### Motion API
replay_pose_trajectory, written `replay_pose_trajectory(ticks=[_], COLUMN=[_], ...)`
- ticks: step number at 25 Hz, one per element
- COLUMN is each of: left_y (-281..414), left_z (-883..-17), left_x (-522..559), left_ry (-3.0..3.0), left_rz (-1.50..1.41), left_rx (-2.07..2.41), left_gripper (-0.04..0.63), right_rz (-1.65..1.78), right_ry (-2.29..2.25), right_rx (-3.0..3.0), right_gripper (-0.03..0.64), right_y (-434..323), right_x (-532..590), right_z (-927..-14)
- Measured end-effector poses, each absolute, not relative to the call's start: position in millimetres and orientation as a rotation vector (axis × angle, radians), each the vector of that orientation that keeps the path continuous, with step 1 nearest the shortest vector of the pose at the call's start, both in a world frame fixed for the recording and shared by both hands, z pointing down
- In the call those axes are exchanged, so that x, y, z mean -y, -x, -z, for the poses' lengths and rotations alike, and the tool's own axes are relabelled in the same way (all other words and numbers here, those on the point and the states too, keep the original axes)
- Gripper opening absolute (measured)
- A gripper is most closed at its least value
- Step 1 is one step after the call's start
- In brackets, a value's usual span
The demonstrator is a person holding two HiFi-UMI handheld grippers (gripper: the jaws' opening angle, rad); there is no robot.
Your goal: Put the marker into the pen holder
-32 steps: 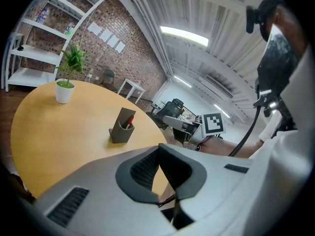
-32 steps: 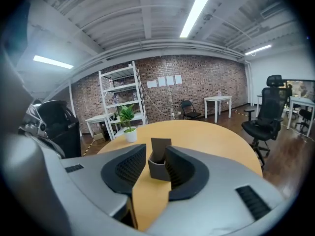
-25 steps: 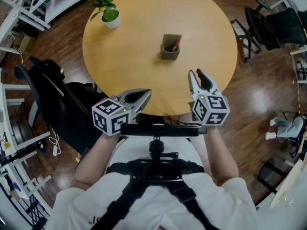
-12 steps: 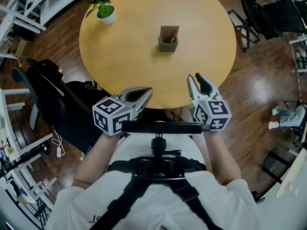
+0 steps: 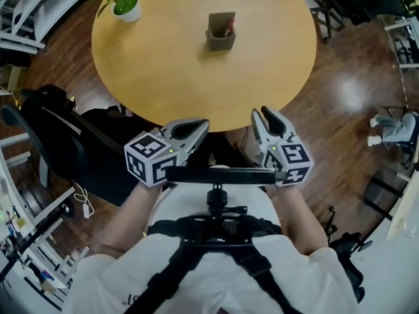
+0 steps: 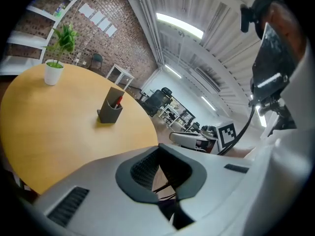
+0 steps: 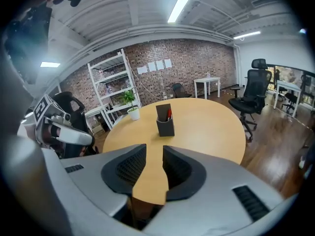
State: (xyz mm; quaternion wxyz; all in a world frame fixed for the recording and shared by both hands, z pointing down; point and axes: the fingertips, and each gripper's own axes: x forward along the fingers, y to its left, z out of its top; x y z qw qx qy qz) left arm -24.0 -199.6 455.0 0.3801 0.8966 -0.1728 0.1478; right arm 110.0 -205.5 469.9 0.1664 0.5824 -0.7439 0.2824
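Poised at the round wooden table's (image 5: 163, 70) near edge, white right gripper (image 5: 262, 112) slightly parted, white left gripper (image 5: 200, 126) closed, both empty, grey square pen holder (image 5: 220, 36) far ahead between them, red marker (image 5: 228, 26) upright inside.

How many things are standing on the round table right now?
2. A pen holder stands near the middle of the table, with a red marker in it; a potted plant stands at the far left edge. More could be hidden inside the holder.
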Motion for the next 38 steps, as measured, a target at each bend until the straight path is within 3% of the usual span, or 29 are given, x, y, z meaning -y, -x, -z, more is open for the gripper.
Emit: replay_pose_trajectory(ticks=[9,17,32,38], left_y=[32,45,-7,-2], left_z=[-454,-454,-454,-438], left_x=[167,115,-139,-192], left_ry=[-2.297,-2.301,-2.394,-2.397], left_rz=[-0.374,-0.334,-0.312,-0.327], left_rx=[0.423,0.522,0.559,0.607], left_gripper=[-0.003,-0.003,-0.003,-0.003], right_rz=[-0.828,-0.785,-0.693,-0.709], right_ry=[-1.649,-1.575,-1.595,-1.574], right_rx=[2.128,2.223,2.313,2.36], right_gripper=[0.037,0.035,0.035,0.035], right_y=[-95,-80,-122,-121], right_x=[166,118,-136,-181], right_z=[-470,-464,-459,-450])
